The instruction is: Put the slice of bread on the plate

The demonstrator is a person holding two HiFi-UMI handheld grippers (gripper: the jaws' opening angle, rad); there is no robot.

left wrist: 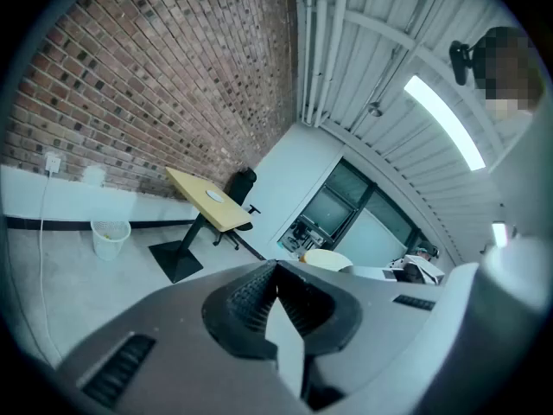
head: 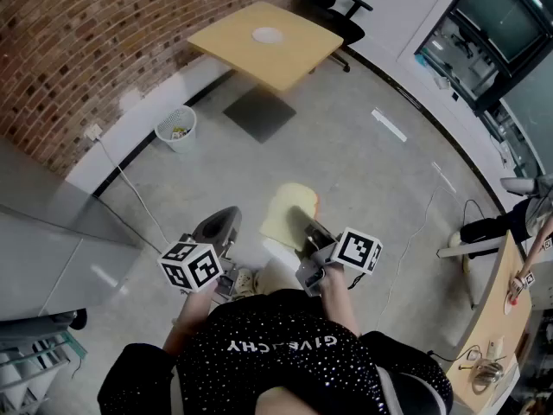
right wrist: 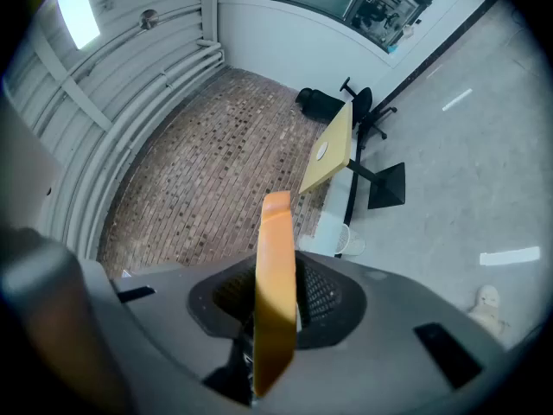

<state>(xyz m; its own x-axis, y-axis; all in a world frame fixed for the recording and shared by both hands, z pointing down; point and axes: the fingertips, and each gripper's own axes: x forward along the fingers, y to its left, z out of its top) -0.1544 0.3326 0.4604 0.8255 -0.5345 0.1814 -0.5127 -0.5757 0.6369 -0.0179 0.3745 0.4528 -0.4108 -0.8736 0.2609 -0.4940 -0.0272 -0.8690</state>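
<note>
A pale slice of bread (head: 283, 207) with a browned crust is held flat over the floor in the head view, and my right gripper (head: 304, 225) is shut on its near edge. In the right gripper view the bread (right wrist: 275, 275) stands edge-on between the jaws. My left gripper (head: 219, 225) hangs beside it, shut and with nothing in it; its dark pads (left wrist: 251, 296) meet at the tips. A small white plate (head: 267, 35) lies on the wooden table (head: 294, 54) far ahead, well away from both grippers. The plate (right wrist: 322, 152) is also tiny in the right gripper view.
A white mesh bin (head: 177, 128) stands by the brick wall (head: 78, 50), with a cable running along the floor. A black office chair (head: 344, 17) sits behind the table. A second desk (head: 488, 318) with small items and another person's arm are at the right.
</note>
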